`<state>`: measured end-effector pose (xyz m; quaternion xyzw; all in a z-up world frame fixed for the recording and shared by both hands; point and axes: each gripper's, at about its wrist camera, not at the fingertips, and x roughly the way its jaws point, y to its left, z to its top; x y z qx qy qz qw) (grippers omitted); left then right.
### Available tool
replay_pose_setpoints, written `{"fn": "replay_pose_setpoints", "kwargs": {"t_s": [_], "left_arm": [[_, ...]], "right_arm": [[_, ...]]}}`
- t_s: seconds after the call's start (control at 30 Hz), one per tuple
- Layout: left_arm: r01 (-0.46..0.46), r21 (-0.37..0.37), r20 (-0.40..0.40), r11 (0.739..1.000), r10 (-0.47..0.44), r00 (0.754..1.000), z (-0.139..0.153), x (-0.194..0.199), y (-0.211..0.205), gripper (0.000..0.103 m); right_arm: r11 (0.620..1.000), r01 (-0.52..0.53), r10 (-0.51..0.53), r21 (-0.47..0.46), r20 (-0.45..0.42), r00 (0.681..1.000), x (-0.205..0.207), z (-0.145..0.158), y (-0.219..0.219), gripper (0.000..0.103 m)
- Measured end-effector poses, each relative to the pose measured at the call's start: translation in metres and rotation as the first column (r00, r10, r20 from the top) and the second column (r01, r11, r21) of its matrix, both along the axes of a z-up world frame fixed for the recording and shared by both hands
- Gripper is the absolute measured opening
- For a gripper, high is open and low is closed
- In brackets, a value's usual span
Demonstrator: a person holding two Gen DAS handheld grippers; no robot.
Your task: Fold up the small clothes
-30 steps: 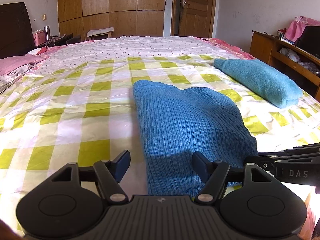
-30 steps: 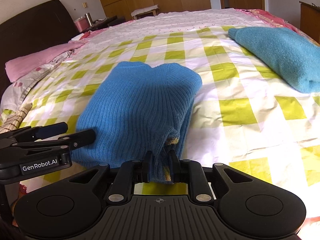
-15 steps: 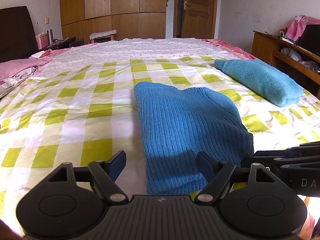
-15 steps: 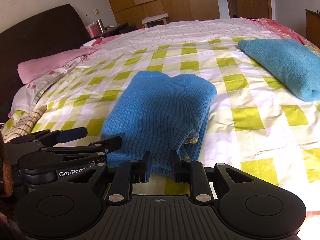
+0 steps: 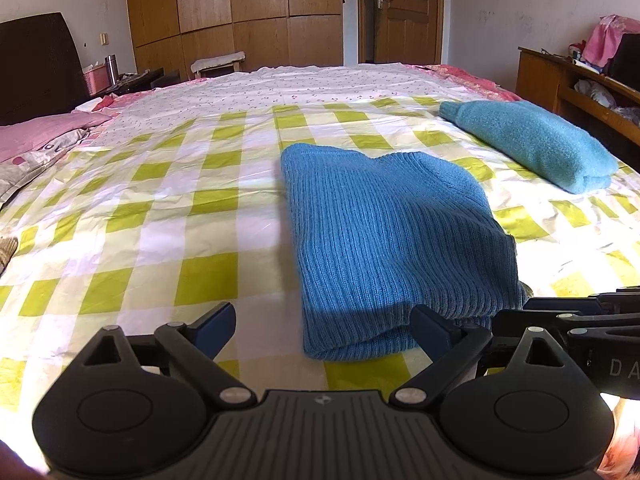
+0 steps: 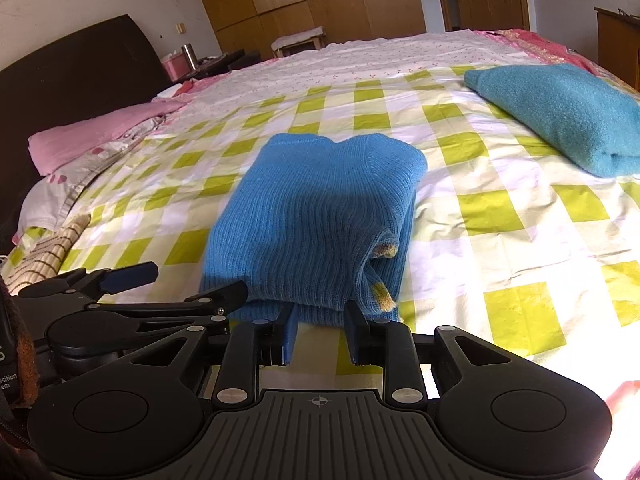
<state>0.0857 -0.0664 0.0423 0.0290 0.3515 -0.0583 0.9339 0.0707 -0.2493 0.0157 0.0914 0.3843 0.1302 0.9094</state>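
- Bedroom setup, with a big bed (image 5: 168, 216) under a yellow-green checked sheet doing duty as the folding table, wooden wardrobes (image 5: 240, 12) and a door (image 5: 404, 8) at the back
- far left there's a pink pillow (image 5: 36, 136) by the dark headboard (image 5: 36, 68), not part of the job as far as I can tell
- left gripper (image 5: 323, 330) is wide apart, jaws have just been opening. Only the near left corner of the sweater sits in the gap, neither pad pressing on it, so it's let go
- middle of the bed: the blue ribbed sweater (image 5: 392, 240) is lying flat as a neat rectangle, folded over on itself, near edge just in front of both claws. In the right wrist view you can see the layers stacked at the right side with a bit of yellow trim (image 6: 386, 250) poking out
- right gripper (image 6: 319, 332) has its jaws partly apart and they've just been opening too. The sweater hem sits right at the tips but the pads look clear of it, so I'd call that released as well
- far right, well apart from the blue one, a teal sweater (image 5: 532, 144) already sits folded in a tidy bundle
- so my read: two pieces folded, this one basically finished apart from maybe tucking that trim in. No more unfolded clothes in view, can't say if more are waiting off camera
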Motion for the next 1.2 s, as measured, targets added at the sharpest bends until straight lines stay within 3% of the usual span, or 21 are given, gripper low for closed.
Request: {"fn": "replay_pose_setpoints", "kwargs": {"t_s": [0.07, 1.2], "left_arm": [[0.003, -0.006, 0.001, 1.0, -0.003, 1.0, 0.0, -0.002, 0.0, 0.1], [-0.046, -0.023, -0.009, 0.999, 0.046, 0.999, -0.002, -0.016, 0.008, 0.1]], "right_arm": [[1.0, 0.004, -0.004, -0.007, -0.002, 1.0, -0.001, -0.002, 0.0, 0.031], [0.998, 0.019, -0.019, -0.055, 0.001, 1.0, -0.007, -0.007, 0.008, 0.031]]}}
